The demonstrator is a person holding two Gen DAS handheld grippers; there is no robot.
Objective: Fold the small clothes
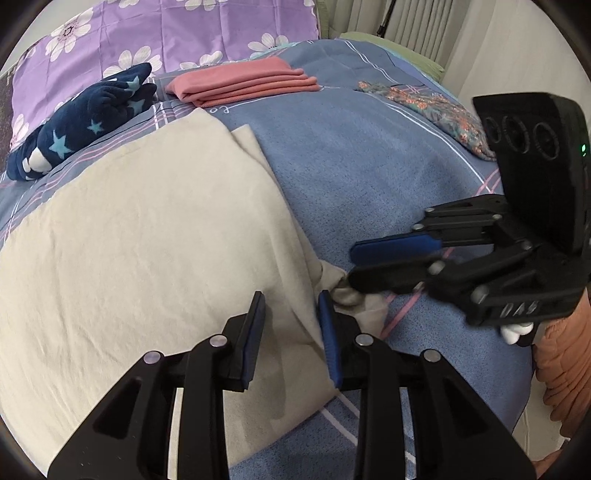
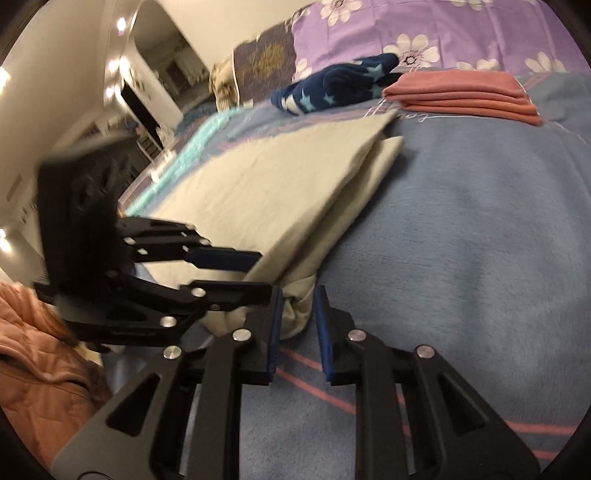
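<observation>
A large beige cotton garment (image 1: 147,240) lies on the blue blanket-covered bed (image 1: 369,166), already doubled over along its long side, so that one layer edge peeks out under the other at the far end. Its near corner (image 1: 354,291) is bunched into a small wad, and both tools meet there.

The left hand-held gripper (image 1: 291,332) hangs over the near edge of the garment with its jaws partly open; the cloth passes beneath the gap, and the pads do not appear to press on it. The right hand-held gripper (image 2: 298,325) comes in from the side, its jaws likewise partly open, with the bunched corner just ahead of its tips; whether a fingertip touches the wad I cannot tell.

The step in hand looks like taking hold of the near end for the next fold. That calls for each tool to close on a near corner, then carry the end towards the far edge, keeping the layers together. A folded salmon-pink garment (image 1: 243,83) and a navy star-patterned fleece piece (image 1: 85,118) sit near the purple flowered pillow (image 1: 166,29).
</observation>
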